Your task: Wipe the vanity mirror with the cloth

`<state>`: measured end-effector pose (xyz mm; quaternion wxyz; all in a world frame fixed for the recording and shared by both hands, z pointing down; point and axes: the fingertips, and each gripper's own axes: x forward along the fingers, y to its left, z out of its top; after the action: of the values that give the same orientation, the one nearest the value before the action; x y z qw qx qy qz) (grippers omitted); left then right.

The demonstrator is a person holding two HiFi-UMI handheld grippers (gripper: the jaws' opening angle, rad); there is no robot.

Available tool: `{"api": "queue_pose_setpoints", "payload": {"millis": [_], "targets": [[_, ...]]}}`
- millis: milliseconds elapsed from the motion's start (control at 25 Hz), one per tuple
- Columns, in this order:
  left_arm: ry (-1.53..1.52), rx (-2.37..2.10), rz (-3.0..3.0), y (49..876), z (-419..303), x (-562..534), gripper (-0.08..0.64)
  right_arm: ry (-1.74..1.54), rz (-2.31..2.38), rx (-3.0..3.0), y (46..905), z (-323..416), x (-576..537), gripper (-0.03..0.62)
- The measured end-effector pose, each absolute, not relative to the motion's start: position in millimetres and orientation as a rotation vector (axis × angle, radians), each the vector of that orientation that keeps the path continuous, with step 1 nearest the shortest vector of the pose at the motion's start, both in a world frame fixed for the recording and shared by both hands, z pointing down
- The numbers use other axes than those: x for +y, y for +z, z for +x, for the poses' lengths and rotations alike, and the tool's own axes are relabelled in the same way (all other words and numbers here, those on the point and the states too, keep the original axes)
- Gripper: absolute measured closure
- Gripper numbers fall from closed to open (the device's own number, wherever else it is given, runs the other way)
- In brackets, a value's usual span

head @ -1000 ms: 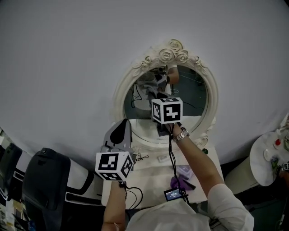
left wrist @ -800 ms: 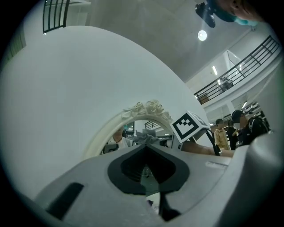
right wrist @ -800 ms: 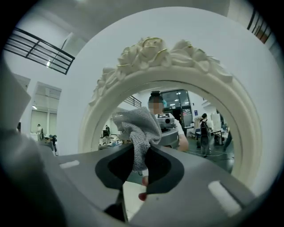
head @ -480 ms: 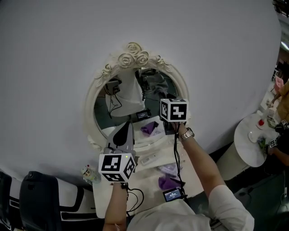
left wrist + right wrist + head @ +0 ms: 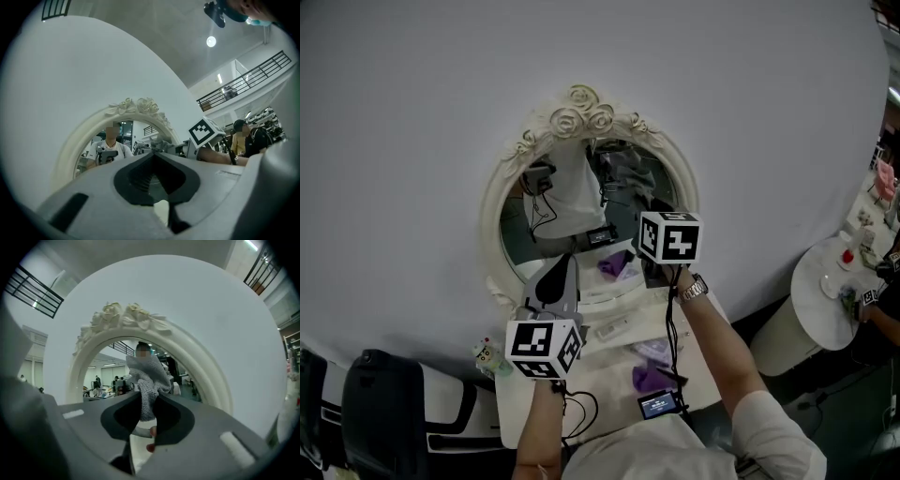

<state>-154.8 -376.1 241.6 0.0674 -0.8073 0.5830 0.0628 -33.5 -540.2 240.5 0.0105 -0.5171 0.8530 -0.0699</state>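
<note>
Right, the pale wall (image 5: 412,122) fills the far side, and against it stands the oval vanity mirror (image 5: 572,208) in its cream, rose-topped frame, rising from the far edge of the white desk (image 5: 605,361). The left tool (image 5: 153,157) hangs low at the near left of the glass, jaws closed together with nothing between them, pointed toward the mirror's lower left rim. The right tool (image 5: 148,411) is up at the lower right of the glass, jaws clamped on the grey knitted cloth (image 5: 146,378), which bunches out beyond the tips right in front of the mirror. Whether it is actually touching the glass, no view settles. Smaller bits: a purple scrap (image 5: 649,379) and a little lit screen (image 5: 661,404) lie on the near part of the desk.

For a good wipe here I'd say lead with the bunched cloth, not the hard tips. Press lightly so only fabric meets glass, then sweep in overlapping passes across the oval. Stay off the carved frame, keep the grip firm, and leave the left tool clear of the glass
</note>
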Motion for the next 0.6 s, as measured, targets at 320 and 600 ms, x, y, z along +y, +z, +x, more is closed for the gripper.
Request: {"api": "queue_pose_setpoints", "payload": {"millis": [320, 600], "targets": [[0.177, 1.987, -2.242, 243, -230, -339, 0.560, -0.118, -1.209, 2.941, 245, -193, -481, 0.526], [0.175, 2.142, -2.109, 248, -284, -304, 0.560, -0.176, -1.030, 3.105, 282, -279, -458, 0.526]]}}
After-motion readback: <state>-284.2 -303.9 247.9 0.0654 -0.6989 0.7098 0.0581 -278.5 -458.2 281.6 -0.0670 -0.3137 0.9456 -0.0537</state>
